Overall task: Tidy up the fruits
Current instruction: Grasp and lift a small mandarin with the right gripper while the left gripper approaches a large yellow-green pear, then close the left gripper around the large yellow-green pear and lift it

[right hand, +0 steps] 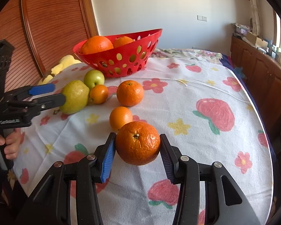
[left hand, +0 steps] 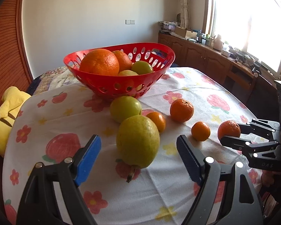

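Note:
A red perforated basket [left hand: 121, 88] [right hand: 151, 35] at the back of the table holds oranges and green fruit. On the cloth lie a green pear [left hand: 137, 142] [right hand: 75, 96], a green apple [left hand: 125, 108] [right hand: 94, 78] and three small oranges [left hand: 181, 110] [right hand: 130, 93]. My left gripper [left hand: 138, 153] [right hand: 52, 93] is open, its fingers on either side of the pear without touching it. My right gripper [right hand: 137, 153] [left hand: 228, 134] is shut on a mandarin [right hand: 137, 143] [left hand: 229, 128], which rests on or just above the cloth.
A flower-and-strawberry tablecloth [right hand: 196, 86] covers the table. A yellow plush toy [left hand: 3, 116] sits off the table's left edge. A wooden sideboard [left hand: 206, 56] with clutter runs under the window at right. A wooden slatted panel [right hand: 52, 18] stands behind left.

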Demonstrator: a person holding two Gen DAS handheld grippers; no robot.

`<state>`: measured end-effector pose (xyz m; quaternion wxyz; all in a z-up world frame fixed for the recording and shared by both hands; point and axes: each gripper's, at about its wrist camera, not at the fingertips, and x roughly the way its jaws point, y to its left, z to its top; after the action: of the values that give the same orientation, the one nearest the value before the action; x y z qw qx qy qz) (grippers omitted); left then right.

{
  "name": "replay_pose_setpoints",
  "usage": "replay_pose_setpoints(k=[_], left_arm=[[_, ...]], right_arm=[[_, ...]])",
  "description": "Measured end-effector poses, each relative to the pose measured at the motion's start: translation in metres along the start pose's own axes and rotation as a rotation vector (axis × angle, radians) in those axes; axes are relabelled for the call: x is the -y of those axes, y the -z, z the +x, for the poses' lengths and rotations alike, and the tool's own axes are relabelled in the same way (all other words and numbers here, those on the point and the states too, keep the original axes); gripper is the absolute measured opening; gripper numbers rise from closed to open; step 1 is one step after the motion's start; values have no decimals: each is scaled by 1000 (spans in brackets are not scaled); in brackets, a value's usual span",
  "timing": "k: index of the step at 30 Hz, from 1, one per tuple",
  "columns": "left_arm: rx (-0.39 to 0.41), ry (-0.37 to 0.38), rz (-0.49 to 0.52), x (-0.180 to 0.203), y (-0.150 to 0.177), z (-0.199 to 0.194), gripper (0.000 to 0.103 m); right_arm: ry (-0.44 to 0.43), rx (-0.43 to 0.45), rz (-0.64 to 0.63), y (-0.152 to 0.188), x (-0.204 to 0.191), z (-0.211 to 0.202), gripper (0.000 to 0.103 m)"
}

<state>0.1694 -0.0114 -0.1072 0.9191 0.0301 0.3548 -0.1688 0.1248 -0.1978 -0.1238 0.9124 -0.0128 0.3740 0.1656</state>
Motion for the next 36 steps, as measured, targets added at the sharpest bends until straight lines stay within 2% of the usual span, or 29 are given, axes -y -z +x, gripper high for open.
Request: replay_pose_setpoints(k=[4, 16, 21, 23, 26, 33, 36], left_arm=[[-36, 32, 14, 5, -6, 9, 83], [-80, -26, 49, 3, -14, 25, 82], [-87, -10, 42, 0, -12, 27, 73], [-100, 3, 48, 1, -11, 30, 61], [-110, -14, 66, 3, -9, 33, 56], [-104, -3, 64, -1, -6, 32, 56], [-114, -22, 75, 1, -5, 34, 56]], right_arm=[[-5, -3, -11, 0, -2, 1, 46], [-9, 4, -2, 1, 0, 2, 46], [-9, 3, -4, 1, -1, 2, 46], [-8, 2, -5, 1, -1, 2, 46], [-8, 1, -5, 1, -1, 2, 46], [-9, 0, -8, 1, -1, 3, 46], [-10, -1, -9, 1, -1, 4, 46]])
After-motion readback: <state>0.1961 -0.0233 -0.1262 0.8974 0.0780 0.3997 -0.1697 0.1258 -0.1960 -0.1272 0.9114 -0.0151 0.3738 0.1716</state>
